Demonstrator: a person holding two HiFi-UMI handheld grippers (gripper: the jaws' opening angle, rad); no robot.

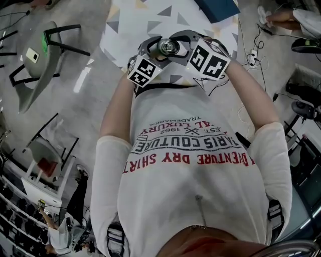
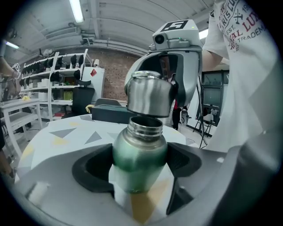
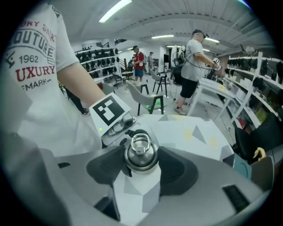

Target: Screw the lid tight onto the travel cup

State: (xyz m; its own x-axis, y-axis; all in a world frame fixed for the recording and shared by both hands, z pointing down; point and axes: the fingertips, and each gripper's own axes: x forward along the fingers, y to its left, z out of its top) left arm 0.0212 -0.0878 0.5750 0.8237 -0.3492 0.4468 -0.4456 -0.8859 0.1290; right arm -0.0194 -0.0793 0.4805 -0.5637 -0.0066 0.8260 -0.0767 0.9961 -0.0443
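A green metal travel cup [image 2: 139,154] stands upright between the jaws of my left gripper [image 2: 141,161], which is shut on its body. Its threaded neck [image 2: 144,126] is open. Just above the neck hangs the steel lid [image 2: 148,95], set slightly to the left of it. My right gripper [image 3: 141,160] is shut on that lid [image 3: 140,152], whose ring handle faces this camera. In the head view both grippers meet close to the person's chest, over the table's near edge, with the lid [image 1: 168,47] between them.
The white table [image 1: 140,20] with grey and yellow triangles lies below the grippers. A dark blue box [image 1: 218,9] sits at its far side. Chairs [image 1: 42,55] stand on the floor to the left, and cables [image 1: 253,52] lie to the right. Two people [image 3: 194,66] stand in the background.
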